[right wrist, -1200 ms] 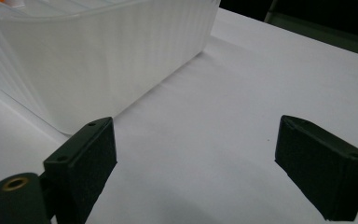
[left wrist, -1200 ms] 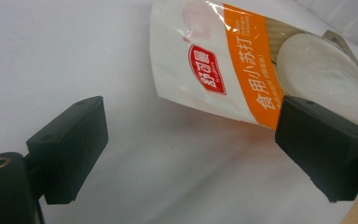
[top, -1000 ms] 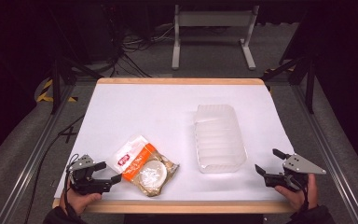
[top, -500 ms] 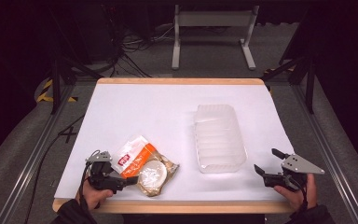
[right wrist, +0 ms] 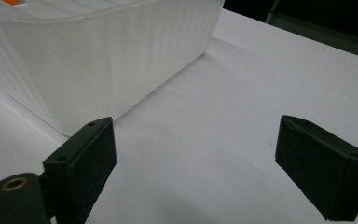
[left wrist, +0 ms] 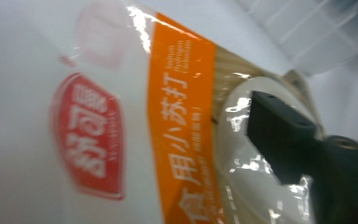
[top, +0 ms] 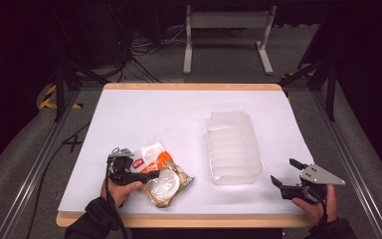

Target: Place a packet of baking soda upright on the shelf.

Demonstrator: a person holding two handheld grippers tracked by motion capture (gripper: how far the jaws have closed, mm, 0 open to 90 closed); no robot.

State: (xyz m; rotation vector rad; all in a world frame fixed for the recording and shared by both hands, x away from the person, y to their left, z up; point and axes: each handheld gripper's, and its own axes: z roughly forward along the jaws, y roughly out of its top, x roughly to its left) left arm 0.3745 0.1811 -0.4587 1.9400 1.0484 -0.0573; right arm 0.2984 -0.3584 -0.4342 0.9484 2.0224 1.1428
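One snack packet [top: 160,174] under the left gripper [top: 149,175], jaw state indeterminate; one translucent bin [top: 233,147]; right gripper [top: 284,180] spread wide.

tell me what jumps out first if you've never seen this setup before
The orange and white snack packet near the table's front left edge stands out, with the left gripper right on it. To its right sits a translucent ribbed plastic tub, empty as far as the high view shows. At the front right corner the right gripper rests wide open, apart from the tub.
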